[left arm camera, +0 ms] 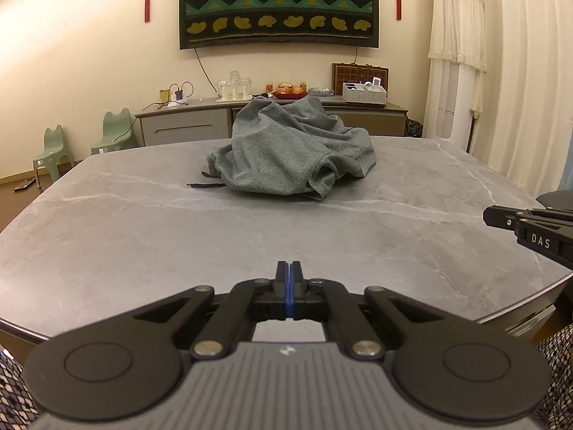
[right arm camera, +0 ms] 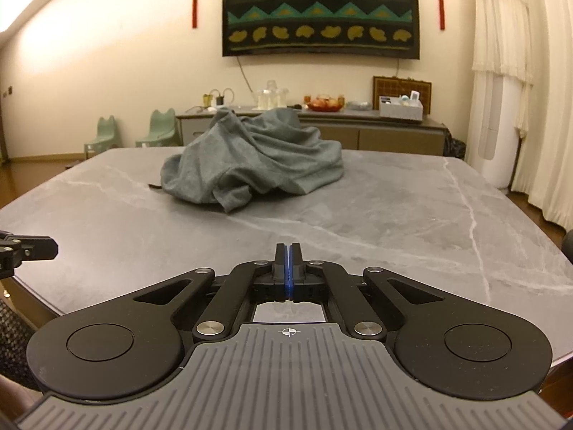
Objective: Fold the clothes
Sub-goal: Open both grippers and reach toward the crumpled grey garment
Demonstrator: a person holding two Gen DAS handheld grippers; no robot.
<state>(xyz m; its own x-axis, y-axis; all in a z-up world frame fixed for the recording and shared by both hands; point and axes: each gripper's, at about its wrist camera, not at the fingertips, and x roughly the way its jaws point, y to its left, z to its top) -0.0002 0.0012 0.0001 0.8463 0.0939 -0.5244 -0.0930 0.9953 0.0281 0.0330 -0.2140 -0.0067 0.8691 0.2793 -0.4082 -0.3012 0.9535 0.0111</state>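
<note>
The grey-green garment point(left arm camera: 292, 150) is lying crumpled in a heap, unfolded, near the middle of the grey marble table point(left arm camera: 143, 236), toward its far edge; a dark strap is trailing from its left side. I am holding my left gripper point(left arm camera: 288, 272) and right gripper point(right arm camera: 288, 252) over the near edge, jaws pressed together, gripping nothing. Bare tabletop is lying between me and the garment. Beyond the far edge, a sideboard point(left arm camera: 186, 125) is carrying fruit and jars.

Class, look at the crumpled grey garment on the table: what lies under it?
The grey garment rests on the marble table. A dark strap pokes out at its left edge. Anything else beneath is covered by the cloth.
</note>
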